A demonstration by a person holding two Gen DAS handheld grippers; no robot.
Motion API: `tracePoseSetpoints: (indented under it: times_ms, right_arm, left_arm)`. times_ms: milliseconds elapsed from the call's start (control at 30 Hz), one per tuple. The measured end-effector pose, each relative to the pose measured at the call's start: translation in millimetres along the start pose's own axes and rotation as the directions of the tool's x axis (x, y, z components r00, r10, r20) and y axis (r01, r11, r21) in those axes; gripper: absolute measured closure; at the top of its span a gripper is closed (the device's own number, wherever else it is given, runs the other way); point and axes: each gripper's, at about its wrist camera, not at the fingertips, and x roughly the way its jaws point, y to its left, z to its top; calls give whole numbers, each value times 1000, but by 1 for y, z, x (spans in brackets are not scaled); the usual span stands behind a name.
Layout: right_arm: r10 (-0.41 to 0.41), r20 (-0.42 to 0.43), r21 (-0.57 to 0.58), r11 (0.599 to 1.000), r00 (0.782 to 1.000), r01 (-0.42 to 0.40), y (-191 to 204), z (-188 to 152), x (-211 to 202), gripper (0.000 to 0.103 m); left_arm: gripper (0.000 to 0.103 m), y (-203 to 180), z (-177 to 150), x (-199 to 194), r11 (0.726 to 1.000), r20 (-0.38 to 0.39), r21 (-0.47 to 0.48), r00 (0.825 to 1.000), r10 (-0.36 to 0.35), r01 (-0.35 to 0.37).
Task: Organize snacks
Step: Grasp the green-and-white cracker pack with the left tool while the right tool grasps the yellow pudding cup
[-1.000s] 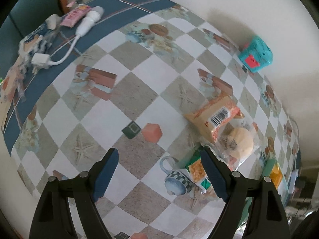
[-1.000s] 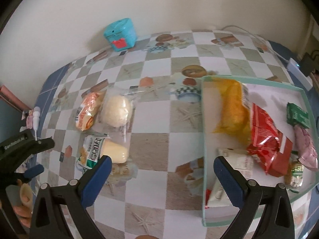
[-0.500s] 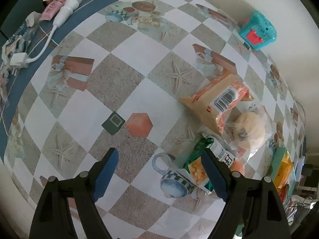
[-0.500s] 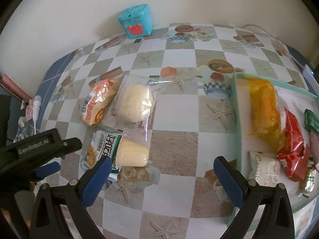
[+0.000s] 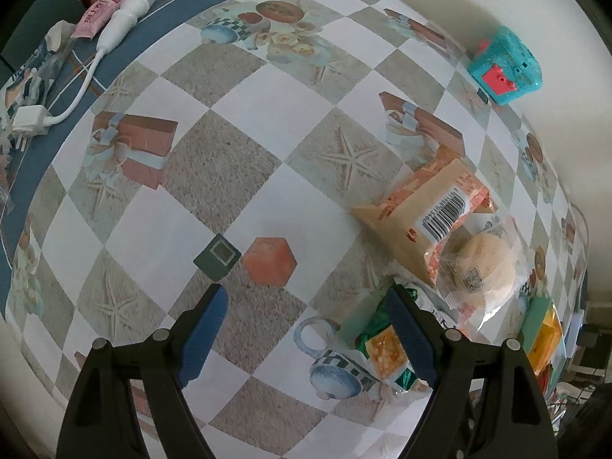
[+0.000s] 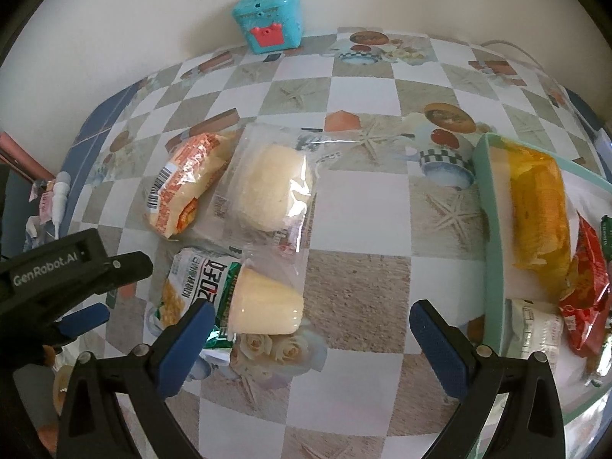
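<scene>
Three loose snacks lie together on the checked tablecloth: an orange-and-white packet (image 6: 179,183), a clear-wrapped bun (image 6: 275,187) and a green-and-white packet (image 6: 191,290) with a pale jelly cup (image 6: 264,306) on it. My right gripper (image 6: 311,313) hangs open over them, and the jelly cup sits just ahead of its left finger. My left gripper (image 5: 306,302) is open above bare cloth, with the orange packet (image 5: 432,222), the bun (image 5: 485,267) and the green packet (image 5: 382,344) beside its right finger. From the right wrist, the left gripper (image 6: 126,287) shows at the left edge.
A teal-rimmed tray (image 6: 493,267) at the right holds a yellow bag (image 6: 539,206), a red packet (image 6: 585,287) and a white packet (image 6: 535,329). A teal box (image 6: 267,19) stands by the wall. A white charger cable (image 5: 95,61) and a pink tube (image 5: 99,15) lie at the far left.
My right gripper has swung left from over the tray to over the loose snacks. My left gripper has sunk closer to the cloth. Both stayed open.
</scene>
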Motion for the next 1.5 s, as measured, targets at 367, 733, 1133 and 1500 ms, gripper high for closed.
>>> tracePoseSetpoints:
  times_ms: [367,733,1133,1500]
  right_arm:
    - [-42,1,38,998,999,42,-4,1,13,0]
    - [-59,-1,33,998,998,59,-2,0,20,4]
    - [-91,4,56,994,996,90,-16,2,18,20]
    - [-76,4,38,996,997,75,-17,-8,10,45]
  left_arm:
    - [18,5,2,-8,1000,14,-11,1000,-2,2]
    - [18,-11,-6,-15,998,11,51,1000,-28,27]
    - [18,-23,-12,-12,994,-21,96,999,-43,44]
    - [18,-47,-18,-7,987,-31,159,999,-27,32]
